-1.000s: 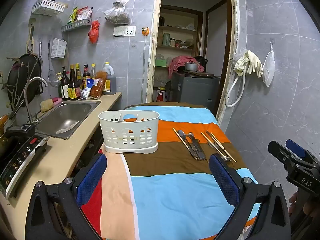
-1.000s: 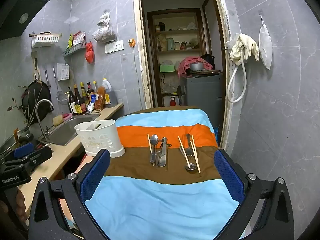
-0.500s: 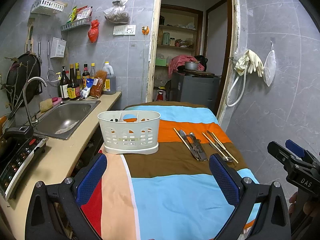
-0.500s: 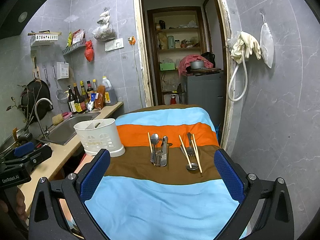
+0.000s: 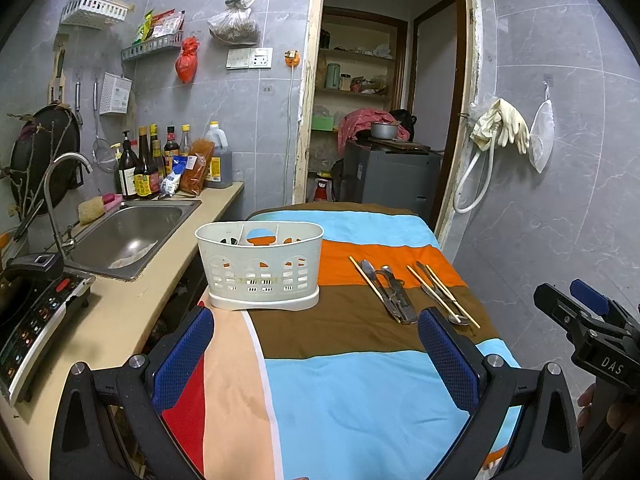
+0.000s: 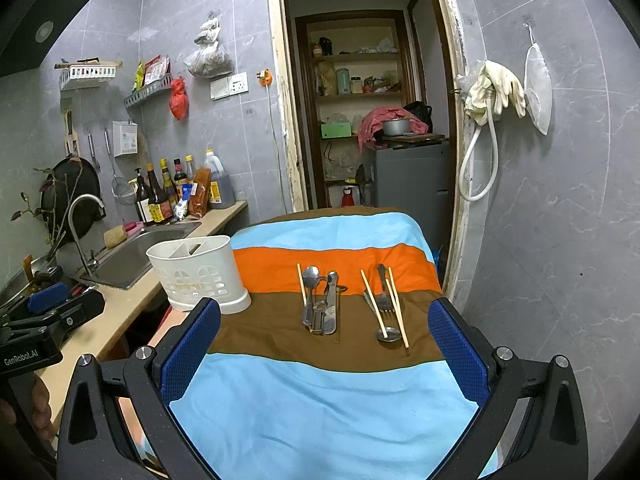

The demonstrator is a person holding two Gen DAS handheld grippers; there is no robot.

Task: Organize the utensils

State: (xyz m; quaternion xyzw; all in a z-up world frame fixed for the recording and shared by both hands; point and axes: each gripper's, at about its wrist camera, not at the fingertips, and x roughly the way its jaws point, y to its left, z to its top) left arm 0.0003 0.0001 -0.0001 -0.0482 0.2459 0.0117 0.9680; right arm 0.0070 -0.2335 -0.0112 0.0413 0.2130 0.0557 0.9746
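While nothing is yet being lifted, both tools are hovering above the striped cloth (image 6: pixel 320 400).
Left gripper (image 5: pixel 316 356): jaws spread wide, holding nothing.
Right gripper (image 6: pixel 324 344): jaws spread wide, holding nothing.
Caddy (image 5: pixel 260 264): white, slotted, standing upright at the cloth's sink-side edge.
Utensils: spoons (image 6: pixel 310 296), fork (image 6: pixel 384 292) and chopsticks (image 6: pixel 398 308) are lying right of the caddy.
Risk: overlapping pieces are likely inviting a double grab; thin chopsticks may be slipping from the pads.
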